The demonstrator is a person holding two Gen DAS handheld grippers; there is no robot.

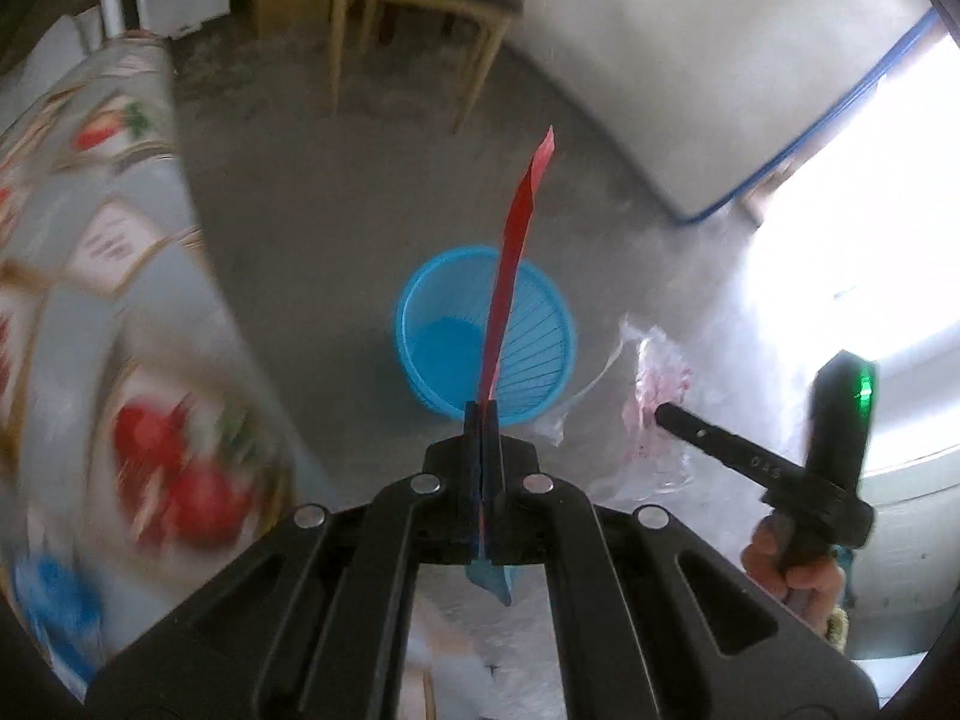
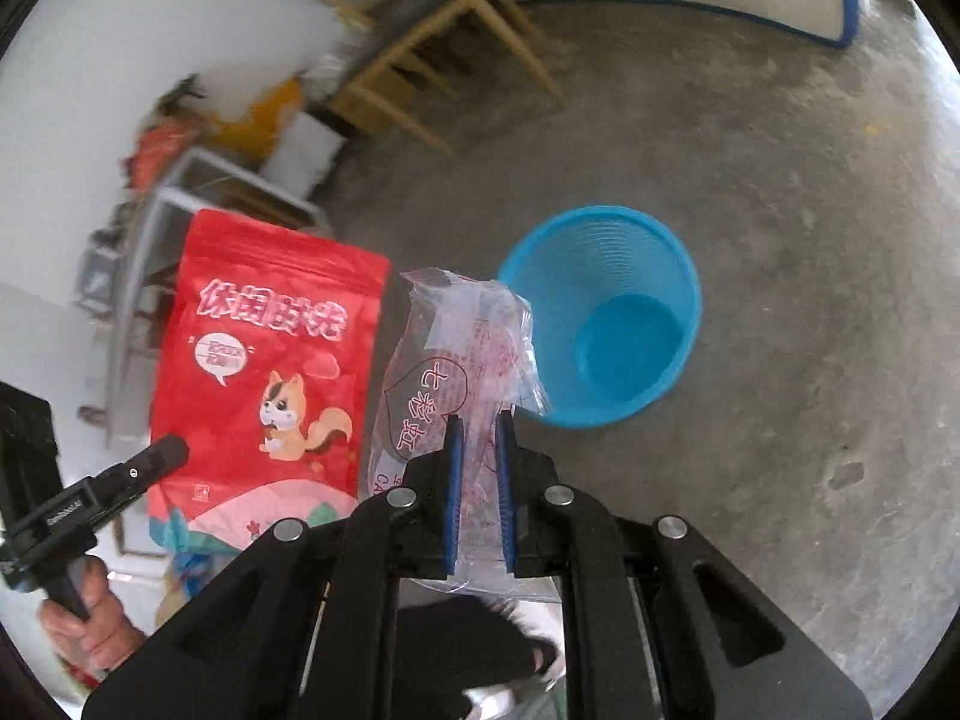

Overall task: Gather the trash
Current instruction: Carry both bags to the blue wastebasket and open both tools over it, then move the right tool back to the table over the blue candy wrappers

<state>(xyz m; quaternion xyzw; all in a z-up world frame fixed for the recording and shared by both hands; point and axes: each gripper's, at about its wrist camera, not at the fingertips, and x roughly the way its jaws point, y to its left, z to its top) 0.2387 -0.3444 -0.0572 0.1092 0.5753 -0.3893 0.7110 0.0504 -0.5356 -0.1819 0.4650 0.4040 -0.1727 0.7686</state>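
Red snack bag [image 2: 264, 360], left of center in the right wrist view: white Chinese characters "休闲时光" above a cartoon squirrel. Clear wrapper [image 2: 456, 354] beside it: red characters "七彩虹" inside a heart outline.

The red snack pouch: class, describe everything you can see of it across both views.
The red snack pouch is a flat, glossy plastic bag printed with white characters, a cartoon squirrel and a white-and-teal band along its bottom. It looks empty and thin: the left wrist view shows it edge-on as a narrow red strip. The left claw is shut on its lower edge, holding it upright in the air, over the floor and near the blue basket.
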